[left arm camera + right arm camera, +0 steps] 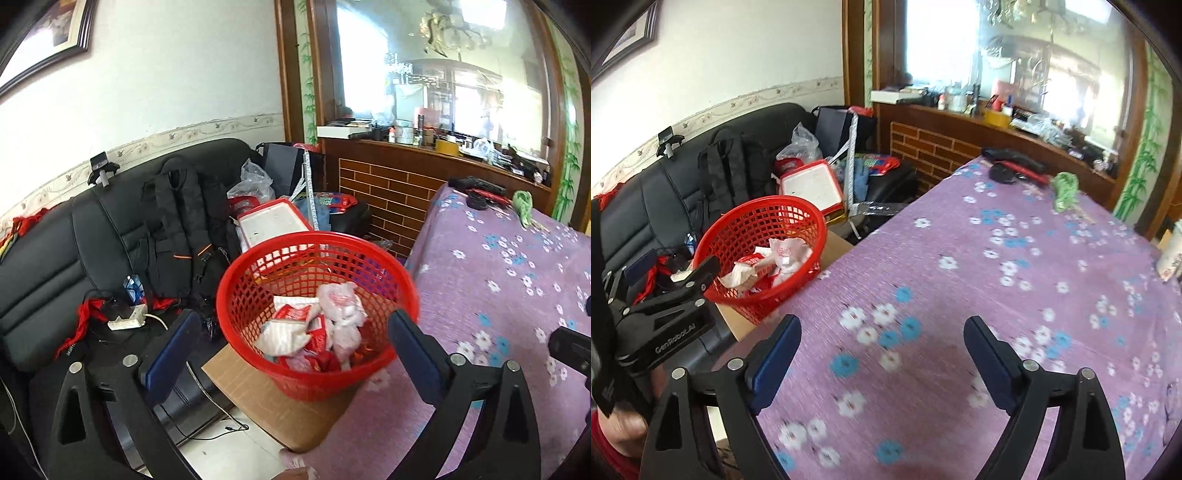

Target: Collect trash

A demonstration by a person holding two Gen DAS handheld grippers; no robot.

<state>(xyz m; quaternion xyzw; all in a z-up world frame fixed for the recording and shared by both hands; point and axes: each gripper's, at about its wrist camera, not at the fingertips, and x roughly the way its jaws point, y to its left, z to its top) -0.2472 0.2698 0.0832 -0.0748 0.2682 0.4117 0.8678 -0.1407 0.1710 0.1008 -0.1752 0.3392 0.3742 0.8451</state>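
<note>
The red basket (314,314) stands on a cardboard box (280,402) at the edge of the table with the purple flowered cloth (979,277), holding crumpled red-and-white wrappers (314,325) whose print is too blurred to read. The left gripper (291,328) is spread wide and empty with the basket seen between its fingers, not touched. The right gripper (882,339) hangs released over bare cloth; its lower frame is cut off.
</note>
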